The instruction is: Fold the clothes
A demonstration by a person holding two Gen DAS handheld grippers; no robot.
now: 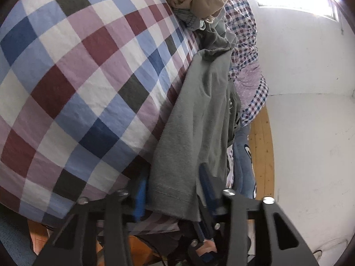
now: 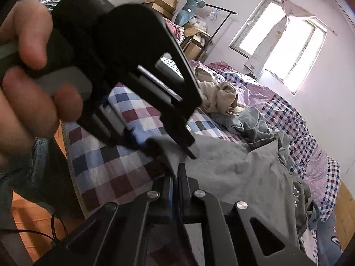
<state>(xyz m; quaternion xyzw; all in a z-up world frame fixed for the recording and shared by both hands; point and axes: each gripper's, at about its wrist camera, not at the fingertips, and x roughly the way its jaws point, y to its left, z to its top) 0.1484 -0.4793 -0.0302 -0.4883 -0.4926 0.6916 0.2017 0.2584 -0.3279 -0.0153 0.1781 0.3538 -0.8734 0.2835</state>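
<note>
A grey garment [image 1: 195,110] hangs over the edge of a bed with a checked cover [image 1: 77,77]. Its stitched hem lies between the blue pads [image 1: 207,186] of my left gripper [image 1: 173,170], whose jaws stand apart, so it is open. Just under that hem the right gripper's fingers [image 1: 204,228] poke in. In the right wrist view my right gripper [image 2: 176,168] is shut on the near edge of the grey garment [image 2: 233,166]. The left gripper [image 2: 173,149], held by a hand [image 2: 26,88], straddles the cloth just above.
A heap of beige and grey-blue clothes [image 2: 221,97] lies further up the bed, with a purple quilt [image 2: 266,93] behind. Blue jeans [image 1: 241,159] hang at the bed's side over a wooden floor [image 1: 261,155]. A white wall [image 1: 310,133] stands close. Boxes [image 2: 164,0] and a clothes rail stand at the back.
</note>
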